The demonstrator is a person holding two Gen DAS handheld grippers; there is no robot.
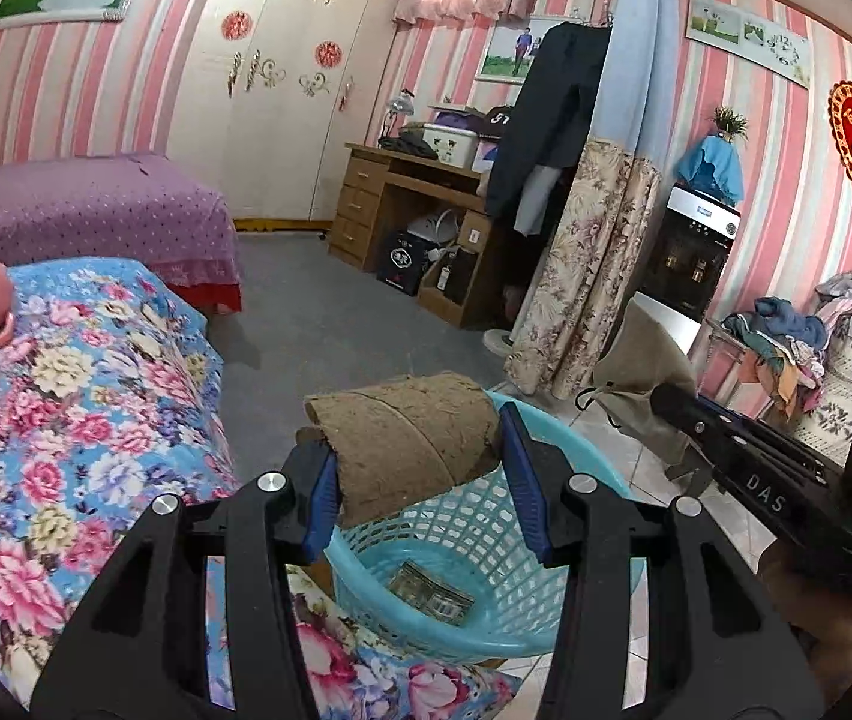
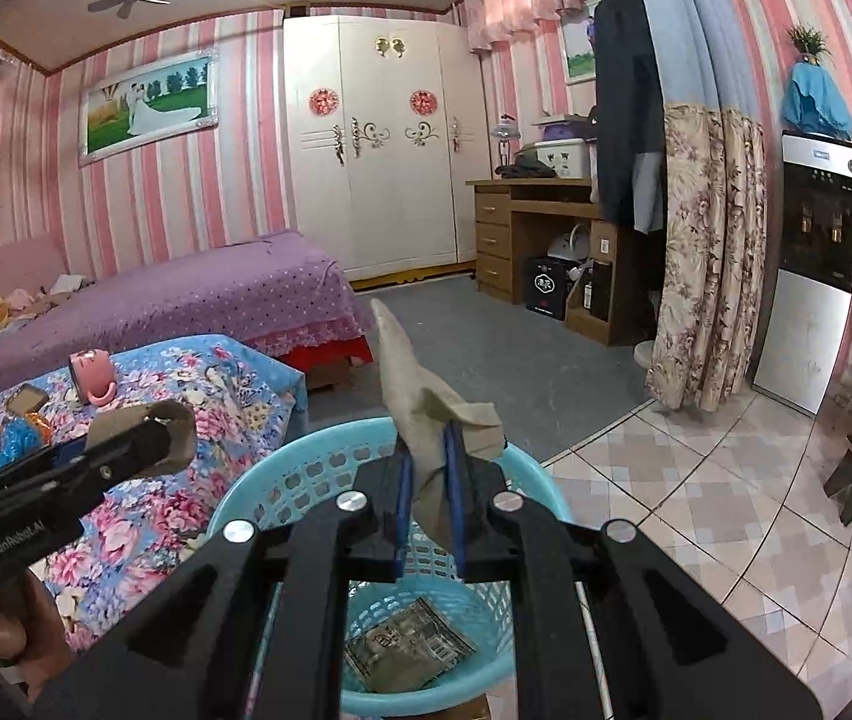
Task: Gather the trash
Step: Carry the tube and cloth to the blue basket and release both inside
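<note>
Two pairs of tongs hang over one pale blue plastic basket (image 1: 474, 546), which stands on the floor against the edge of the flowered bedspread (image 1: 84, 420). The left tongs (image 1: 420, 480) pinch one brown cardboard tube (image 1: 408, 438) across its width, the blue pads (image 1: 323, 498) pressed on either side of it; in the left wrist view the tube sits at twelve o'clock above the basket's open mouth. The right tongs (image 2: 429, 498) are pressed nearly together on one crumpled piece of brownish paper (image 2: 420, 414), whose pointed end stands up toward twelve o'clock, above the basket's far rim. One flat printed wrapper (image 2: 408, 648) lies on the bottom of the basket, at six o'clock from both held pieces. From the right wrist view the left tongs come in from nine o'clock with the tube at their tip, and part of a hand (image 2: 0, 630) shows under them at the left edge. On the bedspread, at about ten o'clock from the basket, one pink mug (image 2: 92, 375) lies on its side, and beyond it toward nine o'clock sits a small cluster of other things, among them a blue crinkled piece (image 2: 21, 438); I cannot count those surely. Behind stand one purple-covered bed (image 2: 186, 294), one white wardrobe (image 2: 390, 168) and one wooden desk (image 2: 522, 228).
</note>
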